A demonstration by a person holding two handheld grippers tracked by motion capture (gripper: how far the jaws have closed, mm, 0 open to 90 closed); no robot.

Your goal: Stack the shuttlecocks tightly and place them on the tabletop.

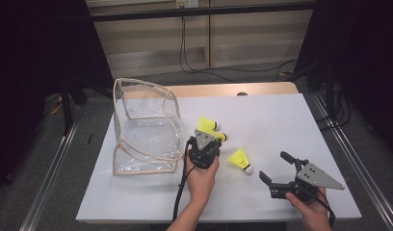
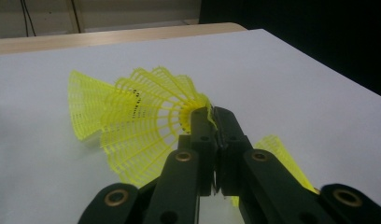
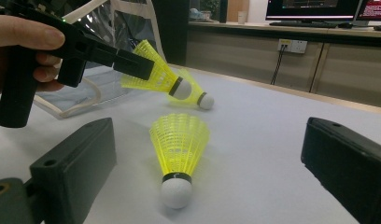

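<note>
My left gripper (image 1: 213,140) is shut on the mesh skirt of a yellow shuttlecock (image 1: 219,136), holding it just above the white table (image 1: 281,115). In the left gripper view the jaws (image 2: 213,114) pinch the skirt's edge (image 2: 146,121). A second shuttlecock (image 1: 207,123) lies right behind it. A third one (image 3: 179,149) lies on its side, cork toward me, in front of my right gripper (image 1: 275,166). The right gripper stands open and holds nothing.
A clear plastic bag with beige trim (image 1: 145,127) stands open on the table's left side. Cables (image 1: 199,67) trail over the floor beyond the far wooden edge. A metal rail (image 1: 358,163) runs along the right.
</note>
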